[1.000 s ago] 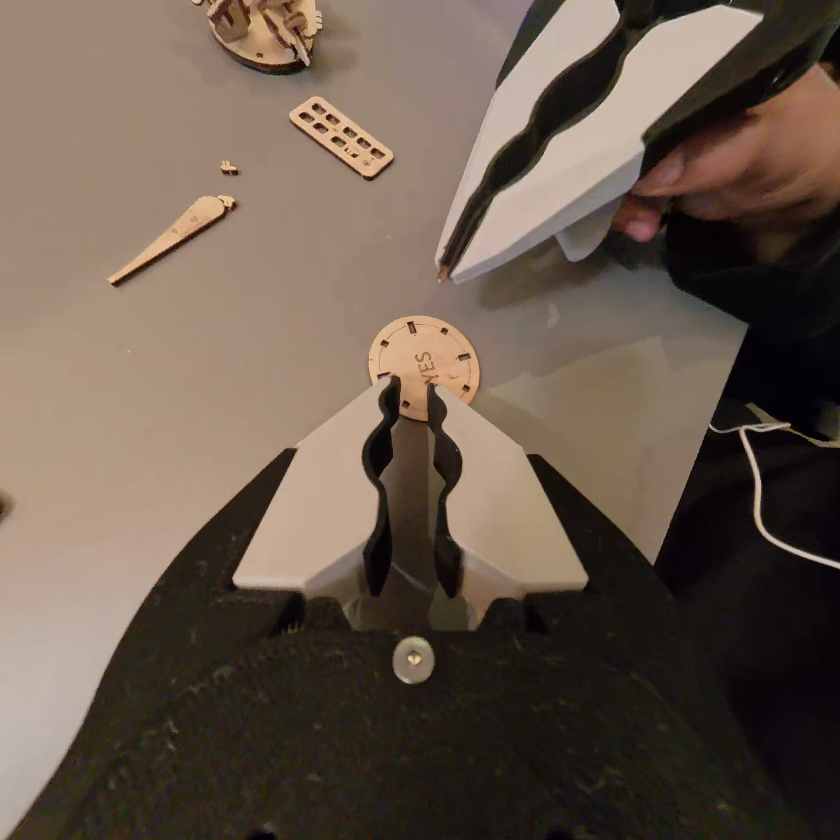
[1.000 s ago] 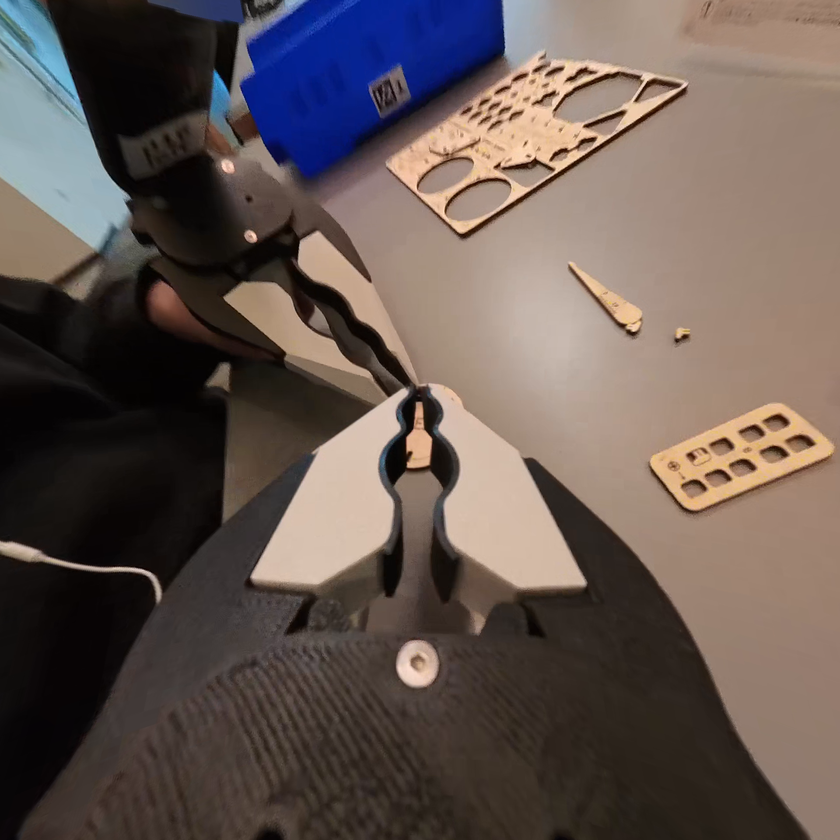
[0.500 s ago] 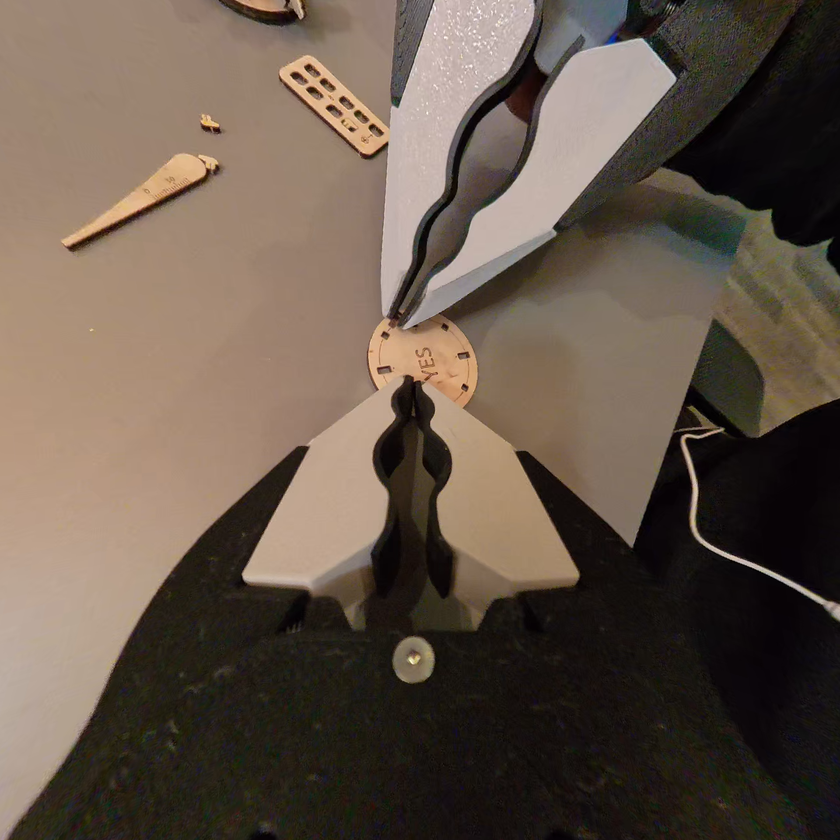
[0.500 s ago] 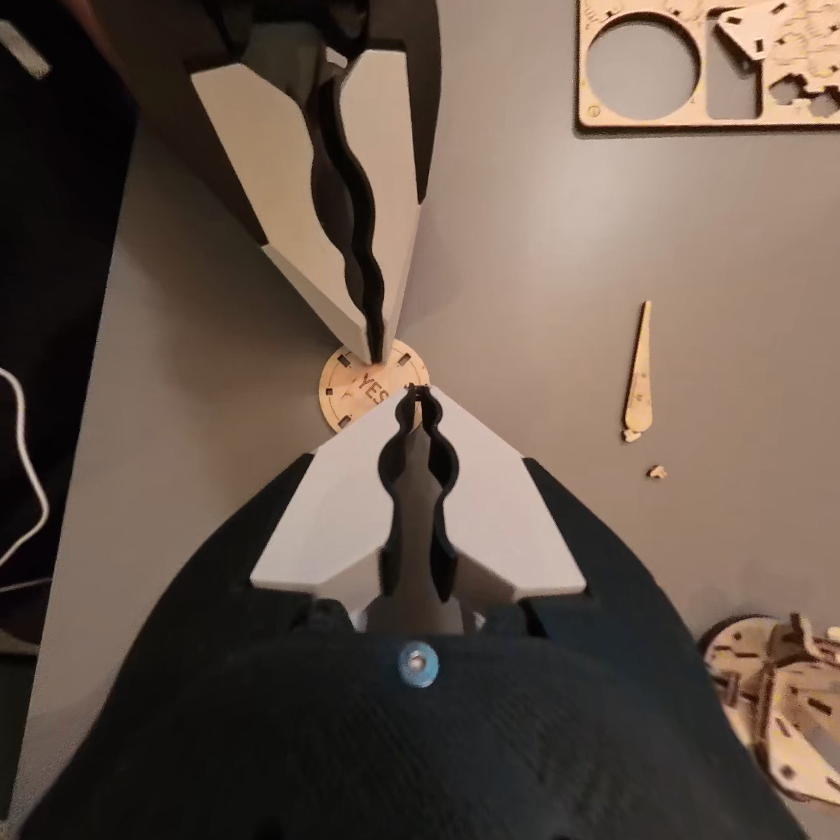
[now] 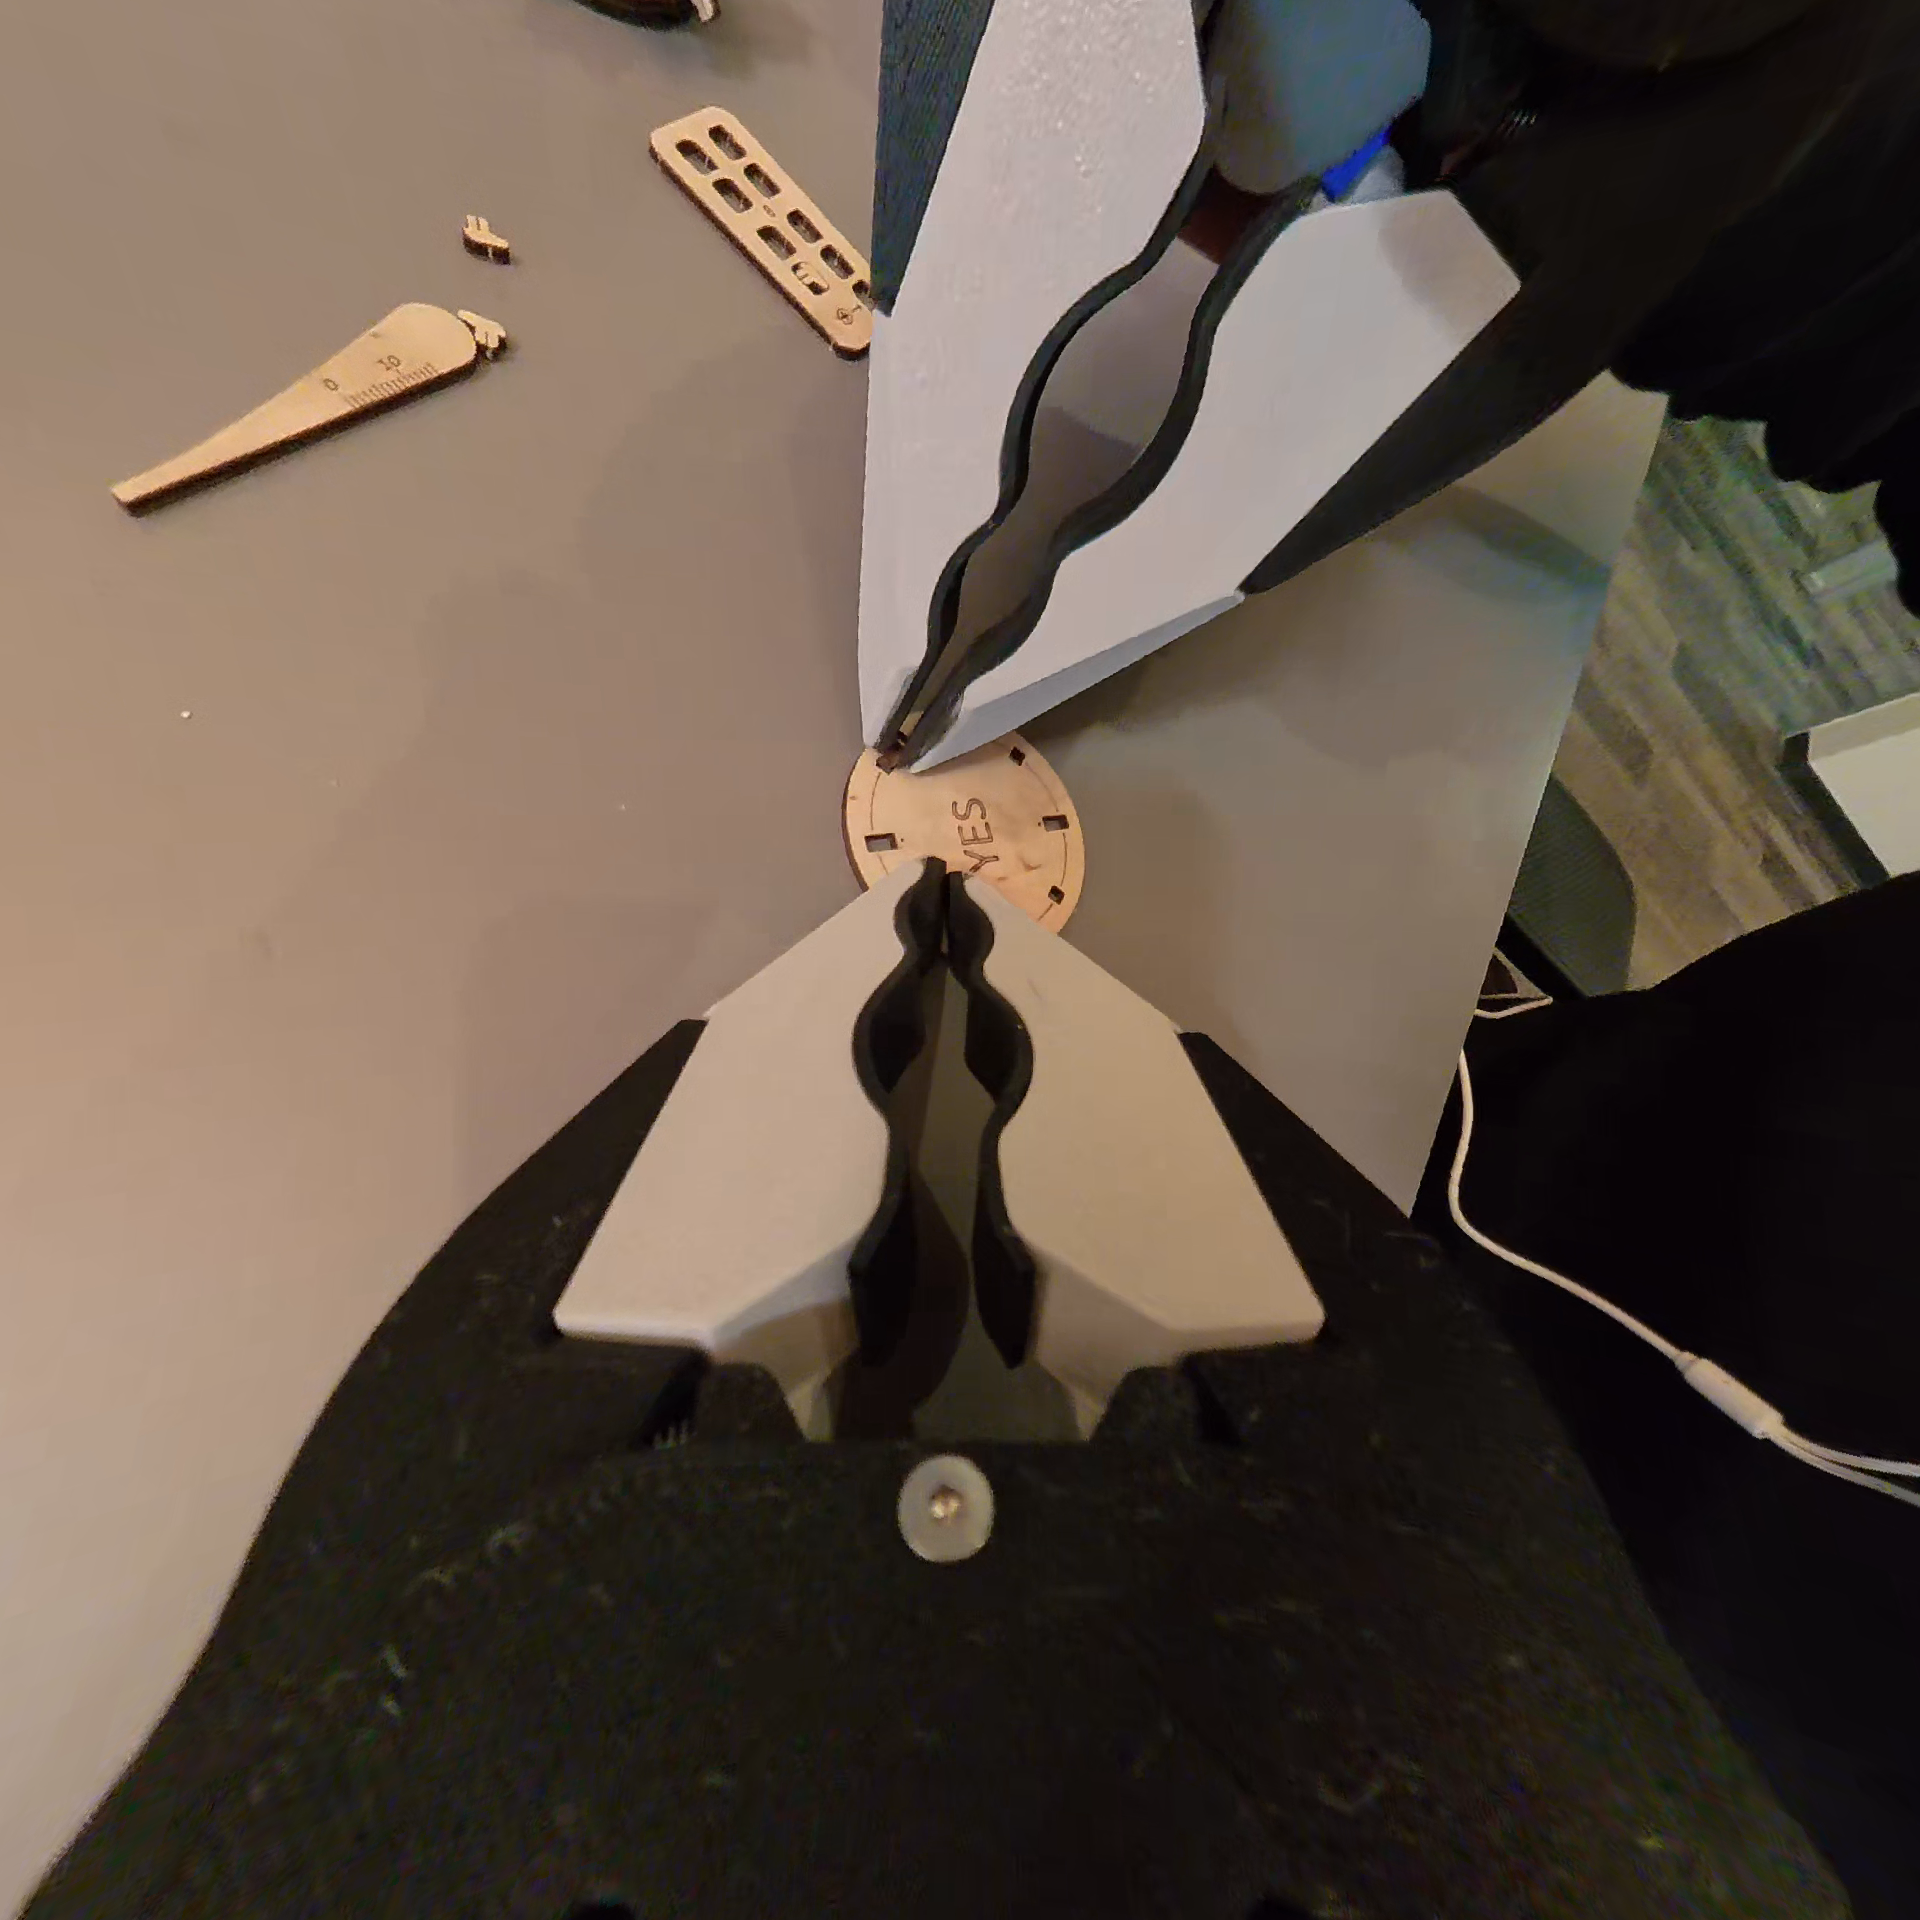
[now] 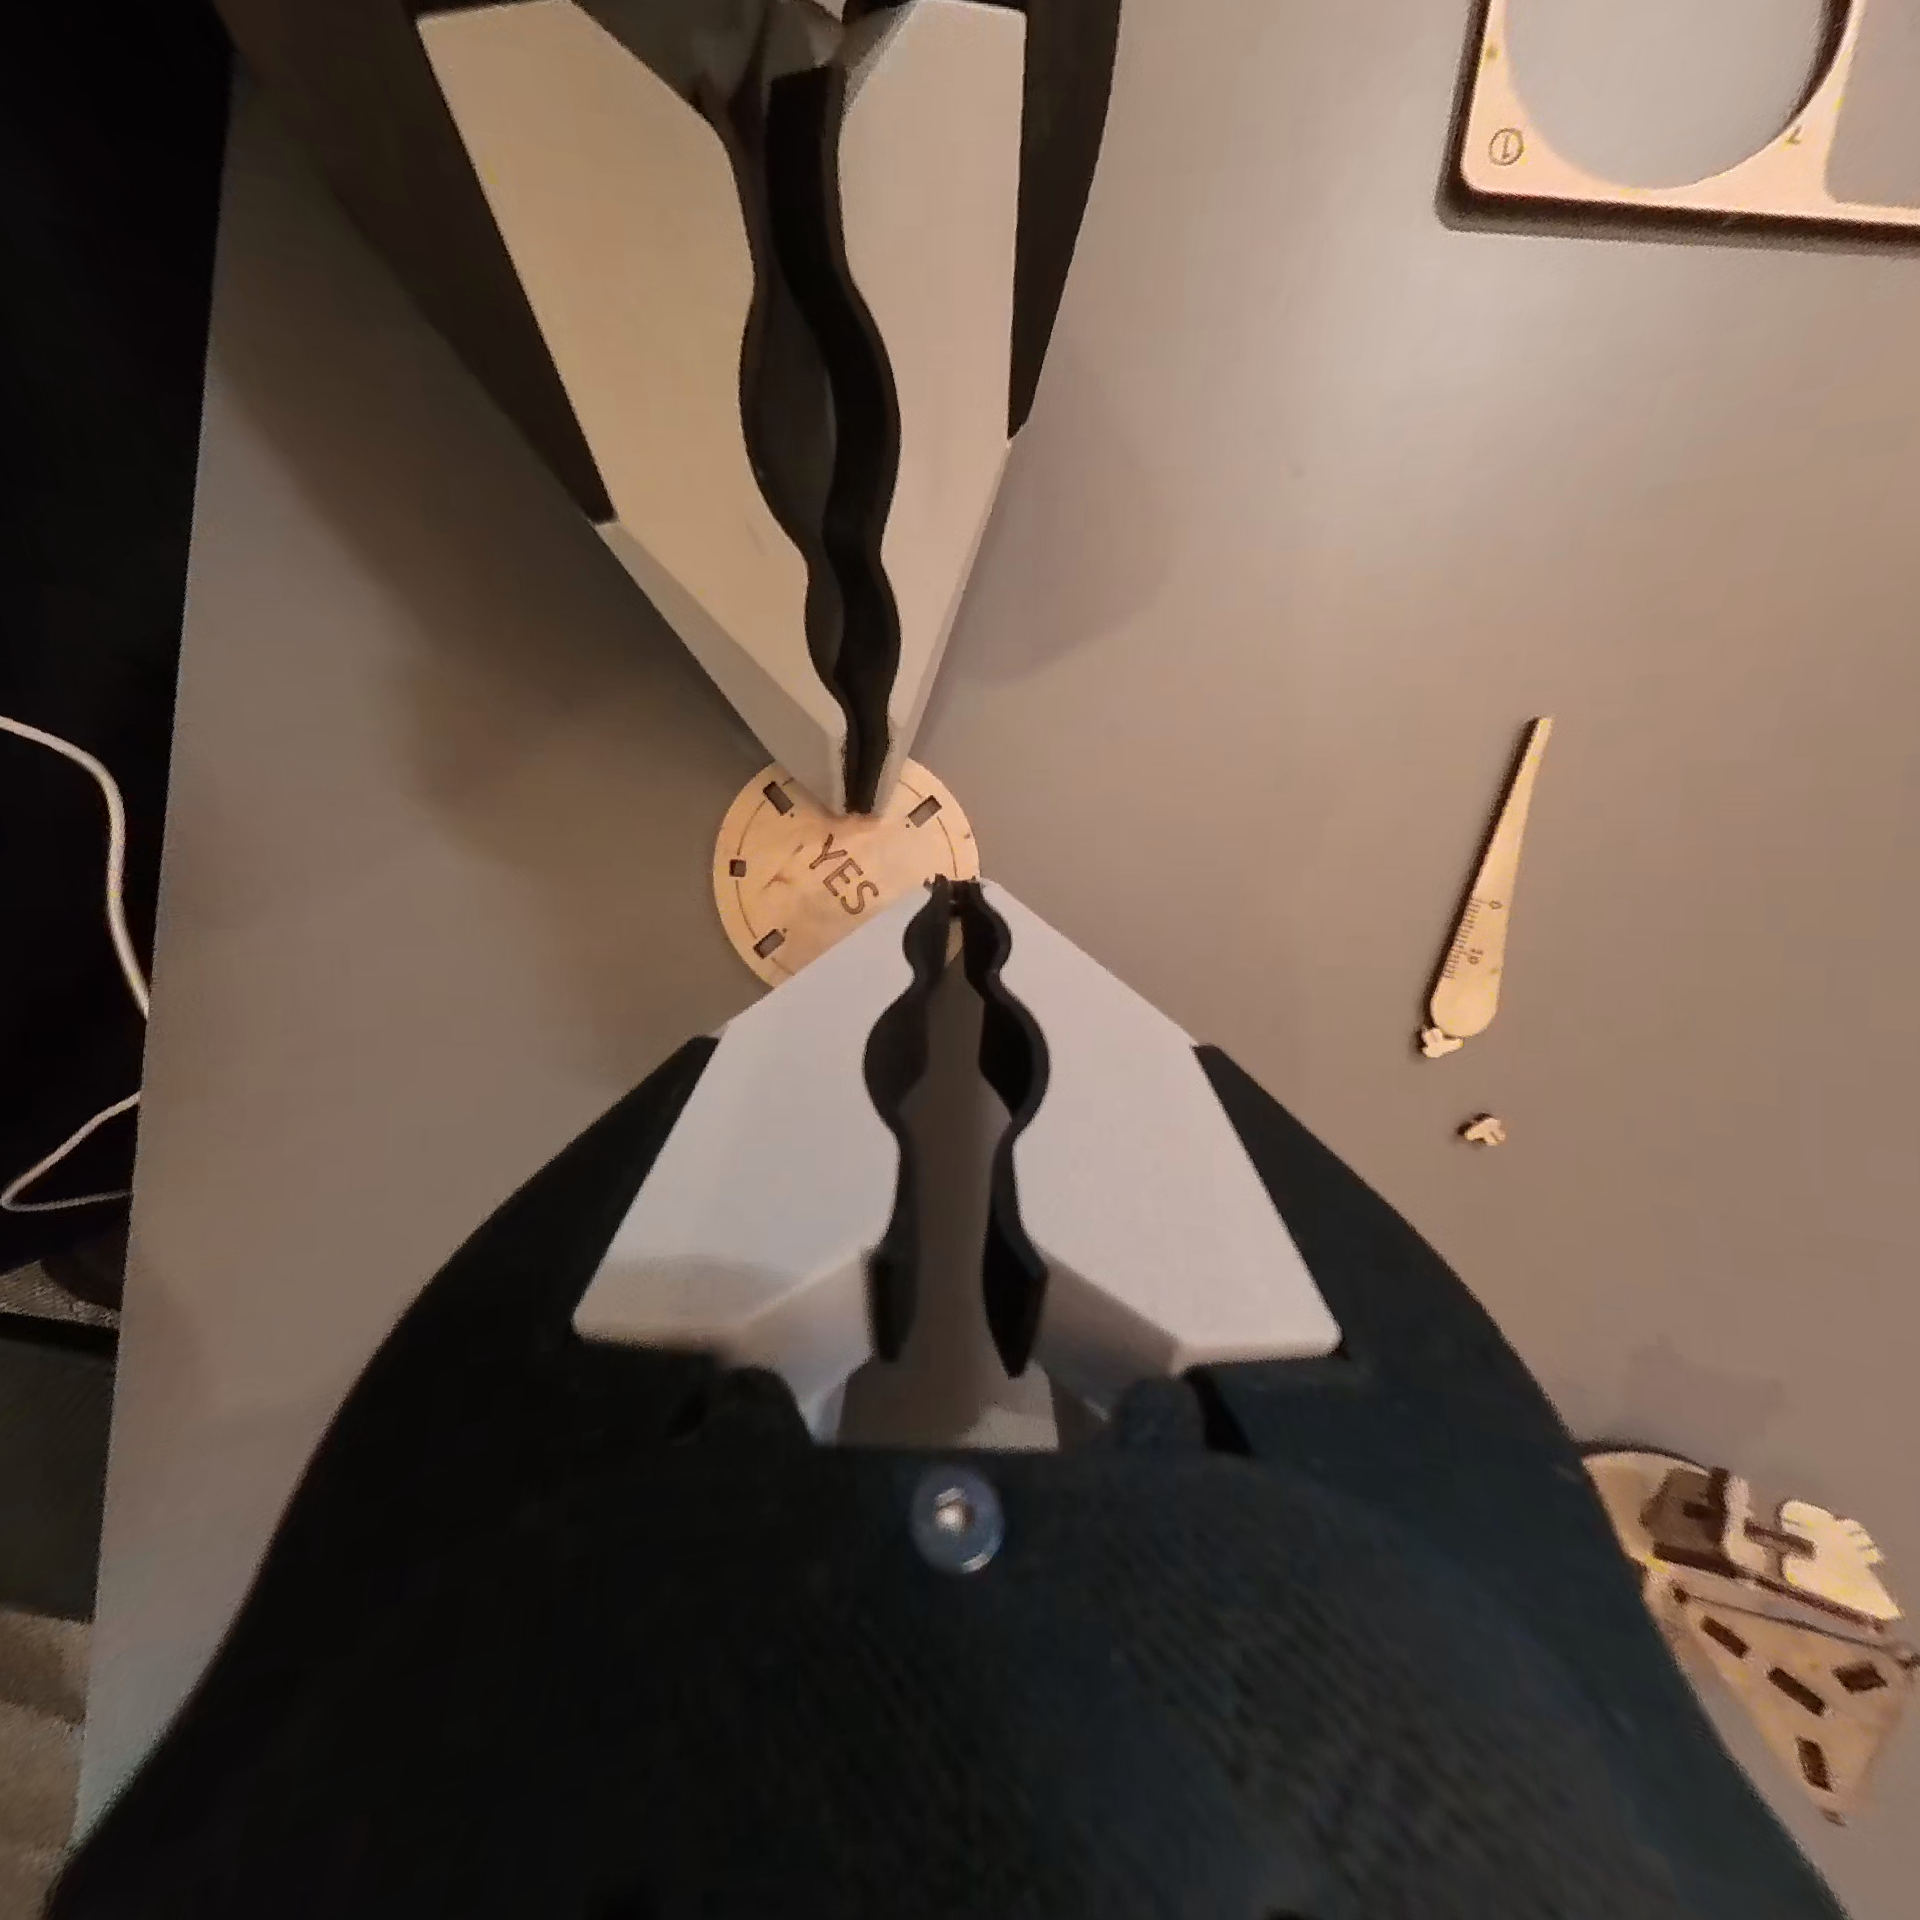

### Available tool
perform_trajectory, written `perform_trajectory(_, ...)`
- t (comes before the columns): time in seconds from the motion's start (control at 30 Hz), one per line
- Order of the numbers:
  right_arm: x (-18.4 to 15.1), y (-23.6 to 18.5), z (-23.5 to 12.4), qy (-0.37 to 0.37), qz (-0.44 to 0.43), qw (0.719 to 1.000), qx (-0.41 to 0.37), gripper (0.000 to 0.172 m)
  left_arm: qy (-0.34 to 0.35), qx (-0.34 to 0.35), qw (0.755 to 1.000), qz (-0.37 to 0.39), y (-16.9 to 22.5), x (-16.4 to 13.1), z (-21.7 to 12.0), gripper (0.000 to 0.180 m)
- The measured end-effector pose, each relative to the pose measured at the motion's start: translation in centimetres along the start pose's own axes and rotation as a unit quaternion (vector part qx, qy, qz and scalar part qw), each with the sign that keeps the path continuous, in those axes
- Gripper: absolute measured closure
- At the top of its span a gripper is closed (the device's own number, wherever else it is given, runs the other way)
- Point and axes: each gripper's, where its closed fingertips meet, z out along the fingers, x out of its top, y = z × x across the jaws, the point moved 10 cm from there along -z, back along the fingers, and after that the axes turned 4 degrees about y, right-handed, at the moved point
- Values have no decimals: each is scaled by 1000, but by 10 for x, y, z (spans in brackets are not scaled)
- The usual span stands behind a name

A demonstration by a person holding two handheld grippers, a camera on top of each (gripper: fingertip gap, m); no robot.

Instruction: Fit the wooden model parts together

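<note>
A round wooden disc (image 5: pixel 966 821) with small slots near its rim lies flat on the grey table (image 5: pixel 468 831), close to the table's edge. My left gripper (image 5: pixel 940 881) is shut with nothing between its pads. Its tips rest on the near part of the disc, and it also shows in the right wrist view (image 6: pixel 860 800). My right gripper (image 6: pixel 954 888) is shut on a small thin wooden piece (image 6: pixel 948 940). In the left wrist view, the right gripper (image 5: pixel 902 750) comes down from above. The piece's dark end (image 5: pixel 889 761) touches the disc at a slot on its far rim.
A tapered wooden pointer (image 5: pixel 312 405), a tiny wooden bit (image 5: pixel 485 237) and a slotted wooden strip (image 5: pixel 769 223) lie farther out. A cut-out wooden sheet (image 6: pixel 1662 197) and a part-built wooden model (image 6: pixel 1766 1590) show in the right wrist view. A white cable (image 5: pixel 1558 1299) hangs beyond the table edge. The grippers are tip to tip, or close to it. It is some 9 cm from my right tips to the tapered wooden pointer (image 5: pixel 312 405). Seen from the right wrist view (image 6: pixel 1494 873) as well.
My left gripper's fingers closed on air with their tips on the disc. My right gripper swung in over the disc with its small piece and lowered it to the disc's rim.
</note>
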Motion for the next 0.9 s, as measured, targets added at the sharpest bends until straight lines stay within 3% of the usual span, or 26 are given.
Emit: perform_trajectory(0.9,10,-2,2,-52,10,999,-7,171,1,-14,1000,-20,-4,0,0,180)
